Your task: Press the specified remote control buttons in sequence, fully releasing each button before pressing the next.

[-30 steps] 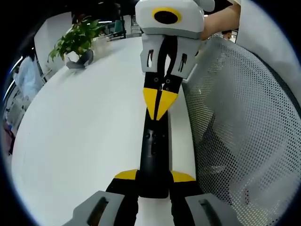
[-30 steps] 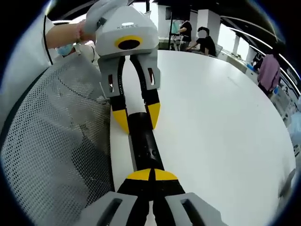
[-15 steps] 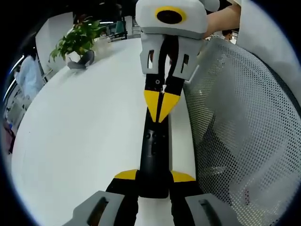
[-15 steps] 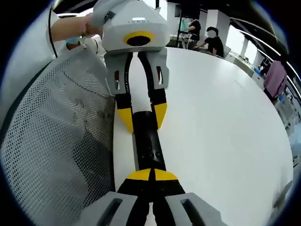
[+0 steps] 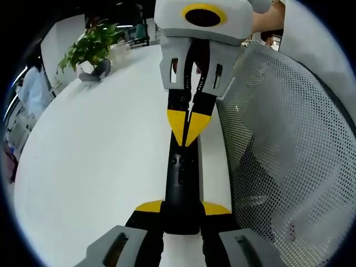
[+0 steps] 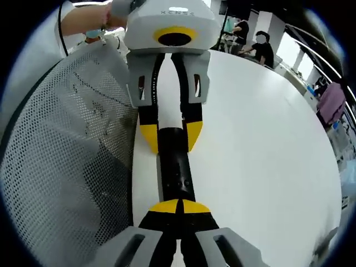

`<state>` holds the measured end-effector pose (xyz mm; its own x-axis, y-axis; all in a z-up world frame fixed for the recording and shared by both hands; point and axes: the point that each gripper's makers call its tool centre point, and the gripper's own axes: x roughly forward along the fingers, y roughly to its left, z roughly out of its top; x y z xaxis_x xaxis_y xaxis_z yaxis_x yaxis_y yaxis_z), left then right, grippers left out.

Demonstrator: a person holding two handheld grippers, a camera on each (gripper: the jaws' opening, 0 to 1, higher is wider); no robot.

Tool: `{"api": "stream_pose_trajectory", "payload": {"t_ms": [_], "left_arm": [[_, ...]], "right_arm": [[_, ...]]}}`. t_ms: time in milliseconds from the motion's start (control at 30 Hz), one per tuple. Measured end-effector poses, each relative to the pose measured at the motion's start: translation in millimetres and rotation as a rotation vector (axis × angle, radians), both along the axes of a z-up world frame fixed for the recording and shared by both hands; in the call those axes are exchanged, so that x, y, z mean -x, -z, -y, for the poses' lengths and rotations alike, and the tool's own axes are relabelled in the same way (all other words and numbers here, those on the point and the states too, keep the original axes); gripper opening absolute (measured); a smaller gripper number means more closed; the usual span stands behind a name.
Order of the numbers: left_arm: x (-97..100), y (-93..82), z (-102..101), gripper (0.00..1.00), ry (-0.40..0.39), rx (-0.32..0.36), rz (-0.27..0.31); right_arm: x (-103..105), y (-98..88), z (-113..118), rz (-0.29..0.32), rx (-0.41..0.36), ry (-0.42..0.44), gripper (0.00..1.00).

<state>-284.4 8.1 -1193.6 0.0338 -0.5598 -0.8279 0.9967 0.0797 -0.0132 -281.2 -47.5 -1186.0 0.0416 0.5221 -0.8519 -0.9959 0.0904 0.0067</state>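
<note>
A slim black remote (image 5: 181, 178) lies lengthwise over the white table (image 5: 100, 161). My left gripper (image 5: 182, 209) is shut on its near end, one yellow tip on each side. My right gripper (image 5: 186, 133) comes in from the top with its yellow tips shut together, the point resting on the remote's upper face just beyond a round button. In the right gripper view the remote (image 6: 176, 172) runs from my shut right gripper (image 6: 178, 207) up to the left gripper (image 6: 171, 136), whose jaws clamp its far end.
A grey mesh chair back (image 5: 289, 161) stands close along the table edge beside the remote. A potted plant (image 5: 92, 47) sits at the far end of the table. People (image 6: 261, 50) are at the back of the room, and a person's hand (image 6: 89, 19) holds the left gripper.
The two grippers have drawn slightly closer, each looking larger in the other's view. The right gripper stays shut with its tips on the remote; the left keeps its hold.
</note>
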Motion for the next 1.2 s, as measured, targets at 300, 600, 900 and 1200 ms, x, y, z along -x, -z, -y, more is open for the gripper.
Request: {"api": "stream_pose_trajectory", "payload": {"t_ms": [300, 600, 900, 1200], "left_arm": [[-0.1, -0.3, 0.3, 0.24, -0.006, 0.011, 0.001], [0.1, -0.8, 0.5, 0.24, 0.001, 0.031, 0.006], [0.2, -0.9, 1.1, 0.24, 0.003, 0.034, 0.007], [0.1, -1.1, 1.6, 0.24, -0.005, 0.039, 0.006]], "right_arm": [[3.0, 3.9, -8.6, 0.047, 0.036, -0.085, 0.00], [2.3, 2.0, -9.6, 0.103, 0.062, -0.163, 0.00], [1.8, -1.7, -7.3, -0.004, 0.013, -0.129, 0.00], [2.7, -0.4, -2.0, 0.012, 0.043, -0.148, 0.04]]}}
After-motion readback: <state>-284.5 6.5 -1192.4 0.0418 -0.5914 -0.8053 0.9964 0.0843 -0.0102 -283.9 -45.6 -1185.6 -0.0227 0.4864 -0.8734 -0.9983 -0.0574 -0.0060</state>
